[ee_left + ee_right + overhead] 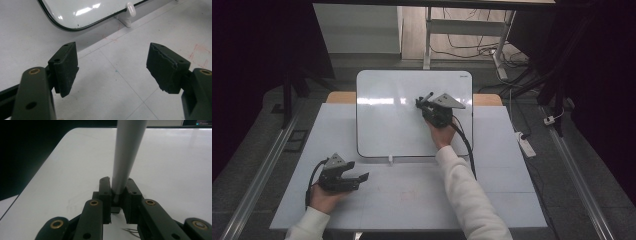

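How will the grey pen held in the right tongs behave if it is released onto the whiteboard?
The pen looks round and smooth, so it would probably roll on the glossy whiteboard. It seems stiff and likely light, held straight by the right tongs.

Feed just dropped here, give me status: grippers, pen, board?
Right gripper shut on pen, over whiteboard. Left gripper open, holding nothing, on table. Nothing in the way.

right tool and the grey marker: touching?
Touching. The right gripper view shows the right tool with its jaws closed on the grey marker, pads pressed against both sides of the barrel above the whiteboard.
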`<state>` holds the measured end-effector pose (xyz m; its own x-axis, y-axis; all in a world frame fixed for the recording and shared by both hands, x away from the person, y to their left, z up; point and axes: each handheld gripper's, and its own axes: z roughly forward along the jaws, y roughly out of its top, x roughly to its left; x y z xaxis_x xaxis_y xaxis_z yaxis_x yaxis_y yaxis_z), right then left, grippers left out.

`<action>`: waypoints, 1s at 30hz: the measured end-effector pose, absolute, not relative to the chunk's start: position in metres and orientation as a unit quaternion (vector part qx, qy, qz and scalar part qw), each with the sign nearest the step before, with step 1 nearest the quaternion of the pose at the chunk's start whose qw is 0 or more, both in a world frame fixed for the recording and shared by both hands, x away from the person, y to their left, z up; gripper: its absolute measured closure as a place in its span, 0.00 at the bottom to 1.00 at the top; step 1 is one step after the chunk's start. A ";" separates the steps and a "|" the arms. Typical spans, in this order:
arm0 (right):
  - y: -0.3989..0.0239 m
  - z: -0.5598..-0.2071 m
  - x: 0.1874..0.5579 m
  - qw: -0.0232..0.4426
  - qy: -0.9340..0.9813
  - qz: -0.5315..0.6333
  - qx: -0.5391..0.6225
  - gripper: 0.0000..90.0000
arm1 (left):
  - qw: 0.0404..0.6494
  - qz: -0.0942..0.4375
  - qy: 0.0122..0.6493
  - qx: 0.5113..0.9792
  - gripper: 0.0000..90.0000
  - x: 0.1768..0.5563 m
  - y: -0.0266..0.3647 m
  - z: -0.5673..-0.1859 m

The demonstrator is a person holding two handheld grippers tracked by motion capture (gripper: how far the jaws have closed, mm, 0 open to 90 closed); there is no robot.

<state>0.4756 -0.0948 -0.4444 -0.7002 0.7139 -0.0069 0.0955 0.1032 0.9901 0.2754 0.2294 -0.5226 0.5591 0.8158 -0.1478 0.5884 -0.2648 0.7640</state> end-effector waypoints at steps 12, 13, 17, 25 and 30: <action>-0.128 -0.440 0.478 0.287 0.669 0.600 0.331 0.88 | 0.407 0.140 0.447 0.784 0.29 0.276 0.229 -0.523; -0.135 -0.440 0.480 0.280 0.659 0.608 0.342 0.88 | 0.407 0.140 0.448 0.784 0.29 0.276 0.229 -0.523; -0.122 -0.445 0.472 0.270 0.679 0.603 0.319 0.88 | 0.404 0.136 0.447 0.786 0.29 0.278 0.227 -0.524; -0.149 -0.440 0.479 0.284 0.637 0.617 0.366 0.88 | 0.406 0.142 0.448 0.784 0.29 0.275 0.229 -0.523; -0.114 -0.455 0.464 0.268 0.692 0.602 0.295 0.88 | 0.403 0.138 0.447 0.786 0.29 0.278 0.227 -0.524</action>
<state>0.4644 -0.1137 -0.4549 -0.6825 0.7308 -0.0149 0.0868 0.1012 0.9911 0.2779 0.2274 -0.5241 0.5617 0.8148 -0.1435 0.5920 -0.2746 0.7577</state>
